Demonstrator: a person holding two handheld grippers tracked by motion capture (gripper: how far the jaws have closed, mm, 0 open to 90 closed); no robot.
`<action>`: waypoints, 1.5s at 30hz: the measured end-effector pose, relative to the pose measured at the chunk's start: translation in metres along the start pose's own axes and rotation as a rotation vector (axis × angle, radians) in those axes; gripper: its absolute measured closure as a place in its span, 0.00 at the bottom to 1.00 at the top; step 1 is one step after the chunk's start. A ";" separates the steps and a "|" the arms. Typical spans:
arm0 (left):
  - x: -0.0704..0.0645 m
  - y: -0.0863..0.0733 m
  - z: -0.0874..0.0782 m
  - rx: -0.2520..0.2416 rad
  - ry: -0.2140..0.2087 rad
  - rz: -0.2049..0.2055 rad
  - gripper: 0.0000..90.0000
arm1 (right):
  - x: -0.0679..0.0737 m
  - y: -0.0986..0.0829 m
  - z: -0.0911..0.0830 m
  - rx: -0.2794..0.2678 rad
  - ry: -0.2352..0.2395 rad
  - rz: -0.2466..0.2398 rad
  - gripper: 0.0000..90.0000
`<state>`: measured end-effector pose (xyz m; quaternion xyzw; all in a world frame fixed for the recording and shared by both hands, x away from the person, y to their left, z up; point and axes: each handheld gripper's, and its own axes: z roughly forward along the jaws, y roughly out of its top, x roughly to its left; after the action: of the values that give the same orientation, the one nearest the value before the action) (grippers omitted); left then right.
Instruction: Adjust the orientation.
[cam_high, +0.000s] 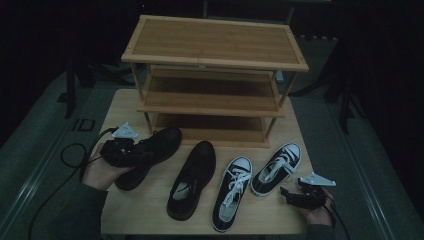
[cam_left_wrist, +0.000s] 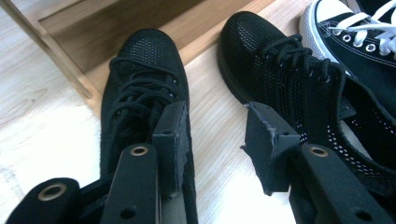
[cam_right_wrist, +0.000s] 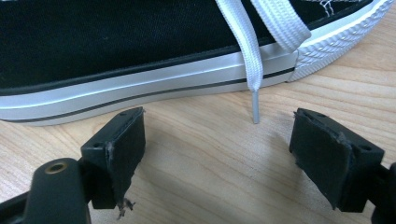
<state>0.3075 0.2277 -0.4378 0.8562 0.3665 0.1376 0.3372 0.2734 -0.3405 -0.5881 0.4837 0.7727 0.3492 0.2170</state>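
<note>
Two black mesh shoes and two black-and-white canvas sneakers lie in front of a wooden shoe rack (cam_high: 215, 60). My left gripper (cam_high: 131, 150) (cam_left_wrist: 217, 126) is open at the heel of the left black shoe (cam_high: 159, 145) (cam_left_wrist: 144, 70). Its left pad (cam_left_wrist: 170, 135) lies against that shoe's collar, and bare table shows between the jaws. The second black shoe (cam_high: 192, 177) (cam_left_wrist: 280, 70) lies just to the right. My right gripper (cam_high: 287, 194) (cam_right_wrist: 217, 140) is open and low on the table. It faces the white sole of the right sneaker (cam_high: 277, 167) (cam_right_wrist: 116, 42) without touching it.
The other sneaker (cam_high: 232, 192) (cam_left_wrist: 355, 37) lies between the second black shoe and the right sneaker. A white lace tip (cam_right_wrist: 255, 109) hangs onto the table (cam_high: 280, 220) ahead of the right jaws. The rack has three shelves, and its bottom shelf (cam_left_wrist: 140, 23) lies just beyond the black shoes' toes.
</note>
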 end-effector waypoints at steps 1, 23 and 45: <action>0.000 0.000 0.000 0.000 0.000 0.000 0.66 | 0.000 0.000 0.000 0.000 0.000 0.000 0.20; -0.019 0.011 0.016 0.085 -0.069 0.056 0.65 | 0.000 0.000 0.000 0.000 0.000 0.000 0.20; -0.046 0.022 0.033 0.139 -0.111 0.106 0.64 | 0.000 0.000 0.000 0.000 0.000 0.000 0.20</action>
<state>0.3032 0.1677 -0.4467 0.9020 0.3103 0.0817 0.2889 0.2734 -0.3405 -0.5881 0.4838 0.7726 0.3491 0.2169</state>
